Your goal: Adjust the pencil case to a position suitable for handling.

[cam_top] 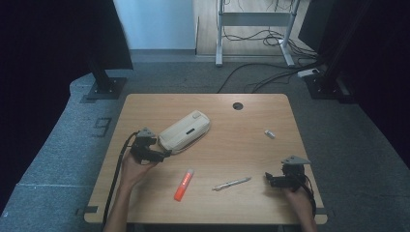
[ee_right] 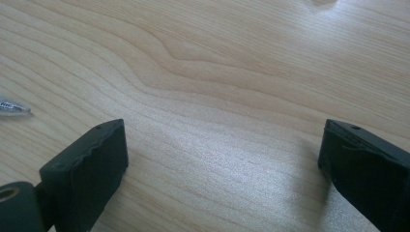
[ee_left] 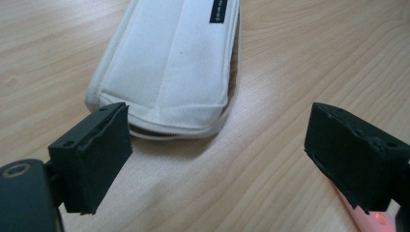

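One white pouch [cam_top: 185, 130] lies on the counter [cam_top: 251, 140], just ahead of the left claw [cam_top: 162, 154], whose jaws stand wide and empty. One marker [cam_top: 183, 185], one pen [cam_top: 232, 183] and one small cap [cam_top: 270, 134] lie apart. The right claw [cam_top: 269, 178] is wide, empty

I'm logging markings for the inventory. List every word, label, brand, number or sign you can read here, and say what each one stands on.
None can be read.
Small black tag with pale lettering on the white pencil case: too small and blurred to read.
Orange highlighter: a pale label band, no legible print.
Pen: no legible print.
Small white item on the table: too small to tell.
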The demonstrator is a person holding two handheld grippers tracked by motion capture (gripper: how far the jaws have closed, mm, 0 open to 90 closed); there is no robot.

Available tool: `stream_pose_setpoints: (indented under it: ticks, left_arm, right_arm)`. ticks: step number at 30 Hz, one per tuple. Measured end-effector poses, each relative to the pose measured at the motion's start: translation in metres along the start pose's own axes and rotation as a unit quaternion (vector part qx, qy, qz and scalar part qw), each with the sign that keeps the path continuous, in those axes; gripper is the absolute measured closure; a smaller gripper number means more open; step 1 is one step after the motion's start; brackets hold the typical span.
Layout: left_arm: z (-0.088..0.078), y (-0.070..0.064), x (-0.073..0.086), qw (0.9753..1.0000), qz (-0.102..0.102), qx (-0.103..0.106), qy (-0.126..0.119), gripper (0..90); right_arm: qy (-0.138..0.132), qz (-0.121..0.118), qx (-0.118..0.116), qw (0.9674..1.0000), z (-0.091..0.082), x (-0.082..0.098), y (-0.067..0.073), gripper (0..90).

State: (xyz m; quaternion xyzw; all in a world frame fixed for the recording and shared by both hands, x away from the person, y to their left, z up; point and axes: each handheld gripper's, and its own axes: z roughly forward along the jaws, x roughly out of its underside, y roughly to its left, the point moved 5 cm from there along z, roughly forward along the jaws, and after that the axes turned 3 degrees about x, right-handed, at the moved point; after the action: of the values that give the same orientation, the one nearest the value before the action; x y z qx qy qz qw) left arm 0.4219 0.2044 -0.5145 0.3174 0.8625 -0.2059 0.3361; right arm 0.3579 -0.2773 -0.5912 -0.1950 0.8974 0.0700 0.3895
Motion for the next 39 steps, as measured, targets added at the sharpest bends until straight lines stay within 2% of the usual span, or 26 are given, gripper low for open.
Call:
stream_pose_setpoints:
  ticks: [3, 7, 9, 12, 14, 19, 22, 27, 28, 32, 33, 35, 36, 39]
  left_arm:
    - [0.003, 0.000, -0.005, 1.0000, -0.001, 0.006, 0.000, 10.0]
    - [0.006, -0.001, -0.012, 0.9999, 0.010, 0.004, 0.006, 9.8]
    - [0.008, -0.002, -0.016, 0.9999, 0.011, 0.009, 0.007, 10.3]
    - [0.012, -0.002, -0.021, 0.9996, 0.021, 0.001, 0.017, 10.4]
    - [0.013, -0.003, -0.024, 0.9996, 0.024, 0.002, 0.011, 11.6]
    - [0.020, -0.004, -0.033, 0.9992, 0.034, 0.002, 0.020, 13.8]
    - [0.023, -0.004, -0.037, 0.9993, 0.030, 0.011, 0.019, 14.1]
    - [0.031, -0.006, -0.045, 0.9990, 0.034, 0.011, 0.025, 14.3]
    - [0.033, -0.005, -0.046, 0.9990, 0.030, 0.015, 0.028, 14.4]
    - [0.039, -0.003, -0.051, 0.9985, 0.033, 0.011, 0.041, 14.3]
    - [0.040, -0.003, -0.052, 0.9986, 0.033, 0.012, 0.038, 14.3]
    - [0.043, -0.001, -0.054, 0.9990, 0.020, 0.026, 0.028, 14.3]
    - [0.044, 0.000, -0.054, 0.9990, 0.016, 0.029, 0.032, 14.3]
    - [0.054, 0.003, -0.053, 0.9983, 0.025, 0.020, 0.049, 14.3]
  right_arm:
    - [0.000, 0.000, 0.000, 1.0000, 0.000, 0.000, 0.000, 3.5]
    - [0.000, 0.000, 0.000, 1.0000, 0.000, 0.000, 0.000, 3.5]
    - [0.000, 0.000, 0.000, 1.0000, 0.000, 0.000, 0.000, 3.5]
    - [0.000, 0.000, 0.000, 1.0000, 0.000, 0.000, 0.000, 3.5]
    - [0.000, 0.000, 0.000, 1.0000, 0.000, 0.000, 0.000, 3.5]
    - [0.000, 0.000, 0.000, 1.0000, 0.000, 0.000, 0.000, 3.4]
    - [0.000, 0.000, 0.000, 1.0000, 0.000, 0.000, 0.000, 3.4]
    - [0.000, 0.000, 0.000, 1.0000, 0.000, 0.000, 0.000, 3.5]
    - [0.000, 0.000, 0.000, 1.0000, 0.000, 0.000, 0.000, 3.4]
    - [0.000, 0.000, 0.000, 1.0000, 0.000, 0.000, 0.000, 3.5]
    - [0.000, 0.000, 0.000, 1.0000, 0.000, 0.000, 0.000, 3.5]
    - [0.000, 0.000, -0.001, 1.0000, 0.000, 0.000, 0.000, 3.5]
    - [0.000, 0.000, -0.001, 1.0000, 0.000, 0.000, 0.000, 3.5]
    - [0.000, 0.000, 0.000, 1.0000, 0.000, 0.000, 0.000, 3.5]
